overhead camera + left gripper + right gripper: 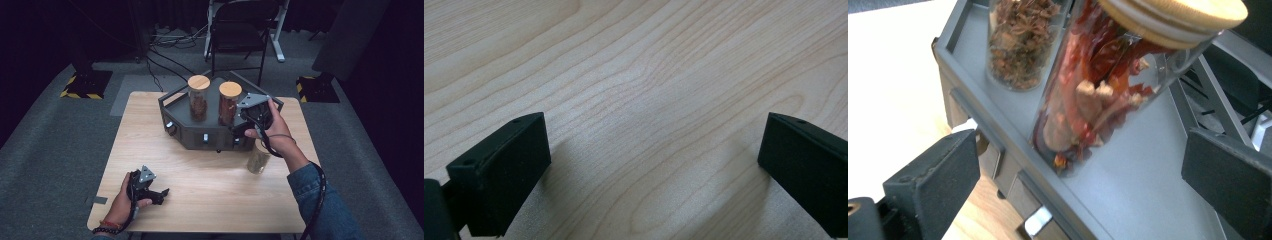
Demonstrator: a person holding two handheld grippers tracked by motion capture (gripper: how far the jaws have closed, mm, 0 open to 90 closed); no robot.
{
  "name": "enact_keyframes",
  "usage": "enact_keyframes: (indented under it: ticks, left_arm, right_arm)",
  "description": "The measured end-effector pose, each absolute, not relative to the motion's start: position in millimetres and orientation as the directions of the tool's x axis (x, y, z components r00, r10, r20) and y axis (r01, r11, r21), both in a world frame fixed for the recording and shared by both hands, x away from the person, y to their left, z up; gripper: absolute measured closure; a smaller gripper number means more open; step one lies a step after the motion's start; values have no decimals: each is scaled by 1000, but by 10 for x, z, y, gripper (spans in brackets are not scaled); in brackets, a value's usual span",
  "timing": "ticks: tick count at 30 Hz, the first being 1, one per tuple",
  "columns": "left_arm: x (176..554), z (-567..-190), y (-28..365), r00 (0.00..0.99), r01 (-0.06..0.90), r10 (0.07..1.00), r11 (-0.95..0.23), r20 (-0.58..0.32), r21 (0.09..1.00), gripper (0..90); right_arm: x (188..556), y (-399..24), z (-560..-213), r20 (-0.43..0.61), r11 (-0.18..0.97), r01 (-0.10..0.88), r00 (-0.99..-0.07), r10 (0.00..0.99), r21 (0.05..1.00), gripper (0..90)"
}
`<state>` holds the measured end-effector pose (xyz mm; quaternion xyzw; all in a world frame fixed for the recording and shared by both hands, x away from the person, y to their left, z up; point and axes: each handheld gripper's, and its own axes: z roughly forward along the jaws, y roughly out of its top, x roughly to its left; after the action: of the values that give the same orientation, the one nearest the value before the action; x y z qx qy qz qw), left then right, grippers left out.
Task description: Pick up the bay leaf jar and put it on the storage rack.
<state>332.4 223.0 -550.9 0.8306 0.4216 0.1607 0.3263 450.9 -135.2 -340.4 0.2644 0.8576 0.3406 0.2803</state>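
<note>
Hovering wide open by the chili jar (1098, 85) on the grey tray (1148, 200), the right gripper (1075, 175) is holding nothing, while the left gripper (651, 165), jaws equally spread and empty, is facing bare wooden desk (639, 75).

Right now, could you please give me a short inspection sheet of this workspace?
Surface: light wooden table, bare around the left gripper.
Job's things: grey tray holding two cork-lidded jars; chilli jar next to star anise jar.
Clutter: a third glass jar on the table beside the tray.
Grippers: left gripper open, low over the table; right gripper open, at the chilli jar, fingers apart from it.
Cables: black gripper cable along the right sleeve; more cables on the floor.
Surroundings: folding chair, grey carpet, dark curtains.
</note>
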Motion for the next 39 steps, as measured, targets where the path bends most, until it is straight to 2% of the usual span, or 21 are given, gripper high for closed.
enact_keyframes:
  ticks: [9,22,39]
  left_arm:
    - [3324,-5509,2230,593,595,805,-432,-8,677,3]
    - [3324,-5509,2230,593,595,805,-432,-8,678,3]
    - [3324,-5509,2229,592,596,806,-431,-9,678,3]
  right_arm:
    - [4305,-1498,-3420,-316,638,217,-724,612,739,20]
    - [4023,-1776,-3548,-402,675,170,-691,601,718,19]
    - [3679,-1993,-3802,-407,683,151,-703,583,715,19]
